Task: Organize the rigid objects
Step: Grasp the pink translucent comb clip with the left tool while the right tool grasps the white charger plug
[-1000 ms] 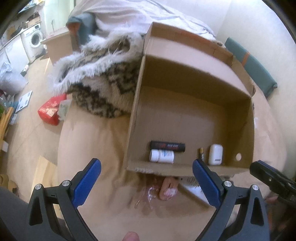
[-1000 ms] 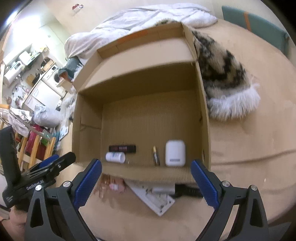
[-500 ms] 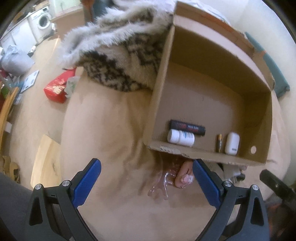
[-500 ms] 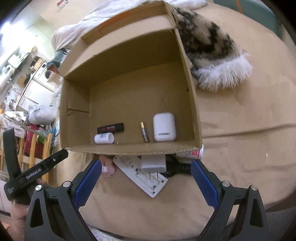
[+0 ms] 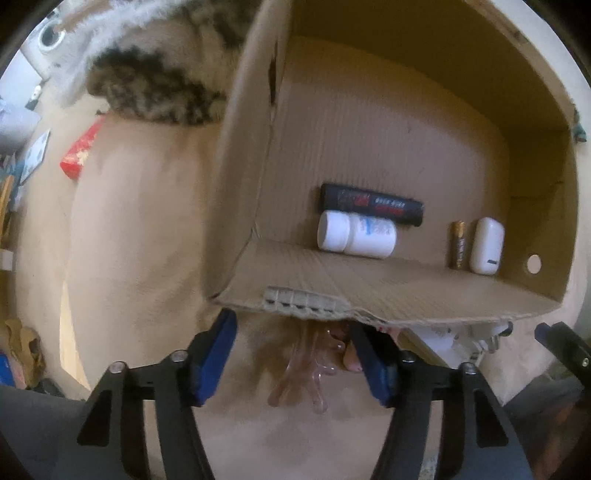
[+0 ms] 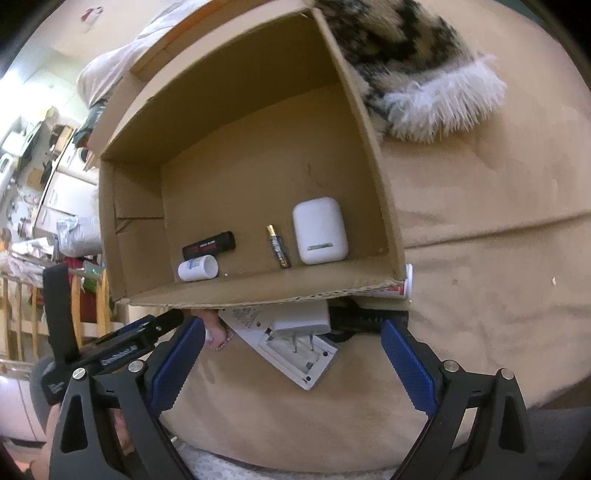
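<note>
Now | left gripper (image 5: pixel 295 354) jaws closing around clear hair clip (image 5: pixel 301 373) on bed beside box (image 5: pixel 369 291), not yet squeezing | right gripper (image 6: pixel 291 354) jaws wide, empty | risk: clip slips, jaw bumps box edge

This is a lived-in home, most likely a bedroom. A soft beige bedcover (image 6: pixel 480 206) fills most of both views. A brown-and-cream furry blanket with a white fringe (image 6: pixel 417 55) lies at 1 o'clock in the right wrist view. A white front-loading washing machine (image 5: pixel 50 35) stands at 10 o'clock in the left wrist view, and cluttered pale cabinets (image 6: pixel 55 184) sit at 9 o'clock in the right.
</note>
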Demonstrator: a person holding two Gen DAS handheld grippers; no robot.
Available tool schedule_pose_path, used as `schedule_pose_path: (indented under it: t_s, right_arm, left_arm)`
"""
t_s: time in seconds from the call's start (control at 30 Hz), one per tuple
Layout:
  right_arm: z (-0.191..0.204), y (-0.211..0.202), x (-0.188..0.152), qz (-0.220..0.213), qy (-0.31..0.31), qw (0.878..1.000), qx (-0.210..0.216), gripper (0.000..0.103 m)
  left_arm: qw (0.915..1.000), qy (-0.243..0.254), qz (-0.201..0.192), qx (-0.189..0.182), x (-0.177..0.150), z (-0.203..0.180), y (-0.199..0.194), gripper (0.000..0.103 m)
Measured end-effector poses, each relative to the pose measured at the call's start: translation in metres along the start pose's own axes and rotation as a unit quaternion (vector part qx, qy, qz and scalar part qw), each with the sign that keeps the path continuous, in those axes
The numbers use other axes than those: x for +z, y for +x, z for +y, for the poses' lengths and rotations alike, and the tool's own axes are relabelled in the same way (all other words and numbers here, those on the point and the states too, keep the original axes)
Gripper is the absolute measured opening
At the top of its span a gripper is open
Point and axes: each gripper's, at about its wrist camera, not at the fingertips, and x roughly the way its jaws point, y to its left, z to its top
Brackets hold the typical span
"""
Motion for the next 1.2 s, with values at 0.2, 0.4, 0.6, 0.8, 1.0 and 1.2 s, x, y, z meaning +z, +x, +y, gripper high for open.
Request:
schedule_pose_path:
  t_s: [0.2,0.4,0.6,0.8,1.0,1.2]
  right_arm:
    - [-0.001,0.002,0.001,0.004,0.003,1.0,0.007,0.095]
    - [0.003,0.004,0.0,0.004,-0.003,1.0,0.004,0.095]
    - [0.0,0.001,0.0,0.003,0.002,1.0,0.007,0.095]
    - [0.005,0.005,-0.002,0.01,-0.006,1.0,0.008,0.095]
    - [0.003,0.014,-0.004,0.033,-0.002,0.999,0.009,0.095]
    - [0.01,0.028,0.005,0.046,-0.018,0.999,-0.004,0.089]
  left_arm:
    - [0.9989,-0.028,0.023,-0.03,0.01,0.008,0.019,0.047]
    - [0.9982,-0.032,0.026,-0.044,0.011,0.014,0.019,0.029]
    - [0.9988,-0.033,0.025,-0.027,0.005,0.029,0.01,0.022]
    - [0.9992,-0.019,0.035,-0.01,0.002,0.015,0.024,0.03]
    - [0.9984,0.03,0.03,0.038,0.007,-0.007,0.035,0.031]
    - [0.9994,0.004,0.032,0.014,0.009,0.01,0.028,0.03]
